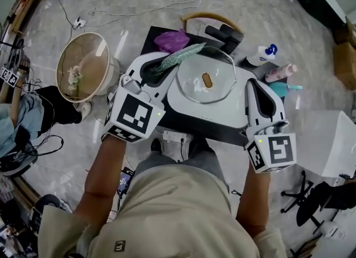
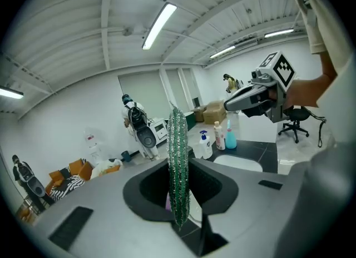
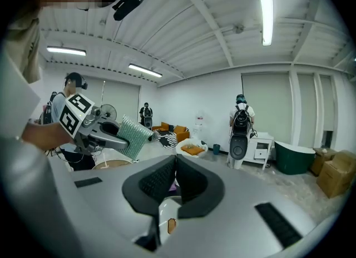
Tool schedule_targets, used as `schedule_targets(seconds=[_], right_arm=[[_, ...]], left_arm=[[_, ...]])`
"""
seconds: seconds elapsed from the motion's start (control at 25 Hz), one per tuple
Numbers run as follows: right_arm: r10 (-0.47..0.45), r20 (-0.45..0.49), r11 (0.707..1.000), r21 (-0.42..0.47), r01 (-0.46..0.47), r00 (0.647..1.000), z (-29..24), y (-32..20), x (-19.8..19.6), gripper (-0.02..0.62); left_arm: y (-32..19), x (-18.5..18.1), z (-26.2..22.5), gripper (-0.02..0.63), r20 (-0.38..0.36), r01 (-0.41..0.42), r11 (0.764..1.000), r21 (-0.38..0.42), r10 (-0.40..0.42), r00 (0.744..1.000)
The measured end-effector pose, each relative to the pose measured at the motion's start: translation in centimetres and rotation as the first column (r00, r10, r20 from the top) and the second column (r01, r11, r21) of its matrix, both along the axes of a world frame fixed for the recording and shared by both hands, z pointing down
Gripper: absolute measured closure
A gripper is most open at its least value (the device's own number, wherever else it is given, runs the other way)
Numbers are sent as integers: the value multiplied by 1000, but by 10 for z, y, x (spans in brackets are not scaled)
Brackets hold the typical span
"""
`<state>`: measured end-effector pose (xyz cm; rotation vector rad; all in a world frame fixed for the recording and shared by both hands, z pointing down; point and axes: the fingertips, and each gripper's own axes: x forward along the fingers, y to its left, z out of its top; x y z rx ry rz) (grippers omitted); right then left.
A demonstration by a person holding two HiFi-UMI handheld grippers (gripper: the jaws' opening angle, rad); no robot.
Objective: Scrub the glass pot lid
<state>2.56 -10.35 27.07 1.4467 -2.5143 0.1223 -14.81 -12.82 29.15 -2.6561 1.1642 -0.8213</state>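
The glass pot lid with its brown knob lies flat on a white board on the black table. My left gripper is at the lid's left rim, shut on a green glittery scrub sponge that sticks out over the lid's far-left edge. In the left gripper view the sponge stands edge-on between the jaws. My right gripper hangs just right of the lid, shut with nothing in it. In the right gripper view the closed jaws sit above the lid.
A purple cloth and black items lie behind the lid. A white pump bottle, a pink bottle and a teal one stand at the right. A round stool is left, a white box right.
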Motion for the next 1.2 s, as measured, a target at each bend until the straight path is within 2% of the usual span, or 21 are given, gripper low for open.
schedule_targets(seconds=[0.28,0.56,0.72,0.8,0.96,1.2], right_arm=[[-23,-43,997,67,26,999,-41,33,-18,572],[-2,-52,995,97,7,999,-63,59,-23,572],[9,-54,995,103,-3,999,-65,76,-31,572],[11,-55,994,106,-5,998,-64,81,-36,572],[17,-57,994,106,-11,998,-65,85,-41,572],[17,-65,995,96,-11,998,-67,80,-47,572]], left_arm=[[42,-27,-45,518,-62,-7,997,71,12,998],[78,-42,-70,518,-148,-16,998,67,25,989],[96,-51,-70,518,-155,-31,997,65,40,987],[102,-57,-66,518,-132,-46,995,85,57,990],[108,-62,-63,518,-167,-43,998,46,50,985],[104,-66,-63,518,-169,-53,998,34,58,984]])
